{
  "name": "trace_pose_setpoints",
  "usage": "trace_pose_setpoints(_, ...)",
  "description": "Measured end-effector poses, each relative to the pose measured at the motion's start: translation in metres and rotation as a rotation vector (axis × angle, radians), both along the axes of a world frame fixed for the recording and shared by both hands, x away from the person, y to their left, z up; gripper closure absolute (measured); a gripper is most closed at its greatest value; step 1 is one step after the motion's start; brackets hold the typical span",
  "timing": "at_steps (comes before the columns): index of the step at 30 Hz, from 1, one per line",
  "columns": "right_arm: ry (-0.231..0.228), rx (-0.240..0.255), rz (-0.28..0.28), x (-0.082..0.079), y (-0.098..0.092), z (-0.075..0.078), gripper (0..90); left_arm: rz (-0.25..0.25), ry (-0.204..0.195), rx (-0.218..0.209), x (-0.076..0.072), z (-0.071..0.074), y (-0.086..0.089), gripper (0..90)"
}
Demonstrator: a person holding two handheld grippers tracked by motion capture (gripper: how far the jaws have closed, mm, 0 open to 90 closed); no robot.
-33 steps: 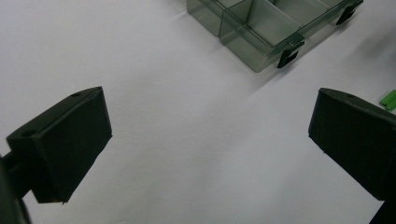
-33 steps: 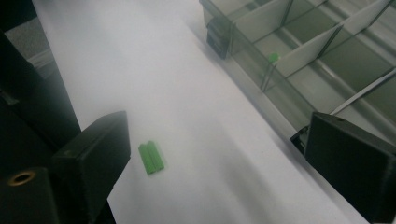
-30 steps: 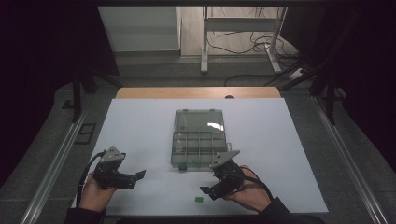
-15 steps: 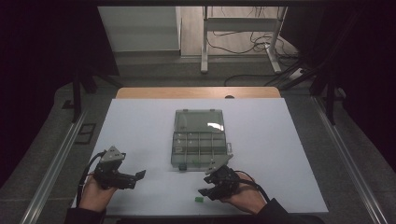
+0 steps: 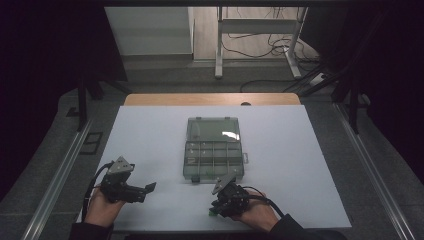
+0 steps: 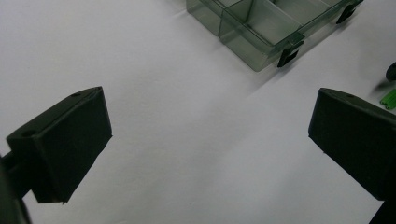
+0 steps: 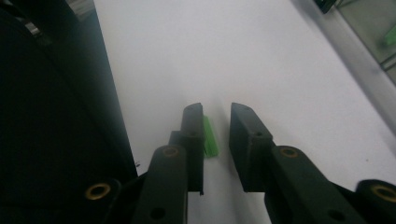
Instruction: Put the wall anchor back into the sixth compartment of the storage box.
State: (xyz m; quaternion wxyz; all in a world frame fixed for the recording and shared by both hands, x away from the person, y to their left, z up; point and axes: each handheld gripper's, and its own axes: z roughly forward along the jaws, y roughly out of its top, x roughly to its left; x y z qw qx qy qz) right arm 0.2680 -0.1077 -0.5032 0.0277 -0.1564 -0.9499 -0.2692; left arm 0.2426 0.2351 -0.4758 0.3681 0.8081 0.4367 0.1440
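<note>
Since the earlier frames the right gripper (image 5: 216, 207) is sitting lower and nearer the table's front edge, and its jaws have just been closing around the small green piece (image 7: 209, 136); the left gripper (image 5: 145, 190) is keeping its place at the front left of the white table (image 5: 310, 150).

Nearest the person, the green piece is lying flat on the table between the right gripper's jaws; in the right gripper view it is lying just against the inner face of one jaw, while a narrow gap is showing between it and the other, so the pads are not yet pressing on it from both sides; it is looking like a short bright-green bar, lying lengthwise along the jaws. To the left, the left gripper's jaws are standing wide apart with only bare table between them; nothing is lying between the two grippers.

Farther off, the clear compartment box (image 5: 213, 161) is lying open at the table's middle, its lid (image 5: 213, 130) folded back flat beyond it; its black latches (image 6: 288, 55) are facing the person; nothing is standing between the green piece and the box.
</note>
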Motion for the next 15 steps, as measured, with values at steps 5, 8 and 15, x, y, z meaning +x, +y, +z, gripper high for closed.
trace_pose_setpoints(5, -0.014, -0.016, 0.025, -0.0011, 0.0015, -0.0019, 78.2, 0.002, 0.001, -0.001, -0.0001, -0.0001, -0.0002, 0.0)
trace_pose_setpoints(8, -0.018, -0.026, 0.034, -0.0015, 0.0030, -0.0039, 79.5, 0.001, 0.000, 0.000, 0.0000, -0.0001, -0.0001, 0.0)
trace_pose_setpoints(15, -0.045, -0.051, 0.058, -0.0022, 0.0060, -0.0075, 82.7, 0.004, 0.002, -0.001, -0.0001, -0.0002, -0.0002, 0.0)
